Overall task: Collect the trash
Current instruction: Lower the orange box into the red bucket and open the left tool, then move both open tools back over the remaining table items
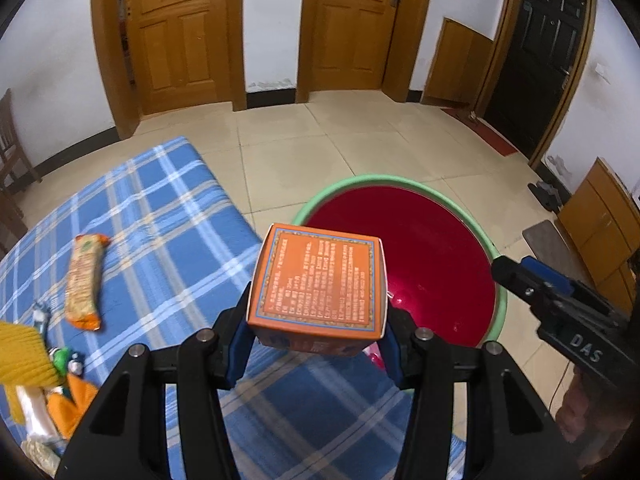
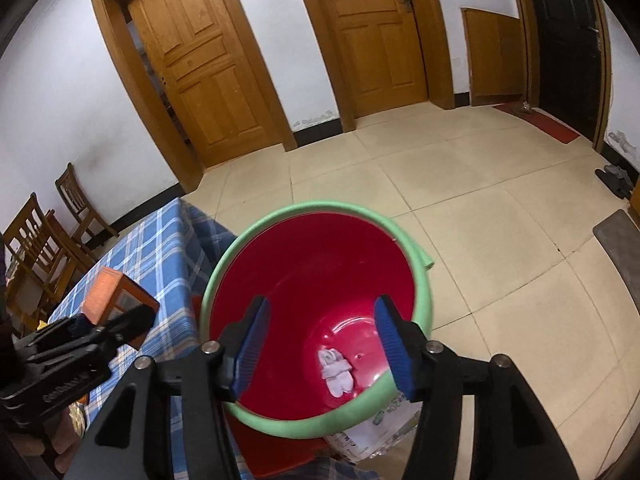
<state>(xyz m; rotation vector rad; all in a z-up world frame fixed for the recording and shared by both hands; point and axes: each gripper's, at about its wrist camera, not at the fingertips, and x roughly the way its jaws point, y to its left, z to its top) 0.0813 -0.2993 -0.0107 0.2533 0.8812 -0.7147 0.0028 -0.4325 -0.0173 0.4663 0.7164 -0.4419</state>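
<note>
My left gripper (image 1: 316, 344) is shut on an orange box (image 1: 320, 284) and holds it above the table's right edge, next to a red bucket with a green rim (image 1: 424, 252). The box also shows in the right wrist view (image 2: 116, 300). My right gripper (image 2: 320, 344) is open and empty, above the bucket's (image 2: 304, 272) mouth. A crumpled white tissue (image 2: 336, 372) lies on the bucket's bottom. An orange snack wrapper (image 1: 84, 280) lies on the blue plaid tablecloth (image 1: 160, 220).
Yellow, orange and green items (image 1: 40, 372) sit at the table's left edge. Wooden chairs (image 2: 40, 240) stand at the left. Wooden doors (image 1: 180, 32) line the far wall. A printed bag (image 2: 372, 432) lies under the bucket.
</note>
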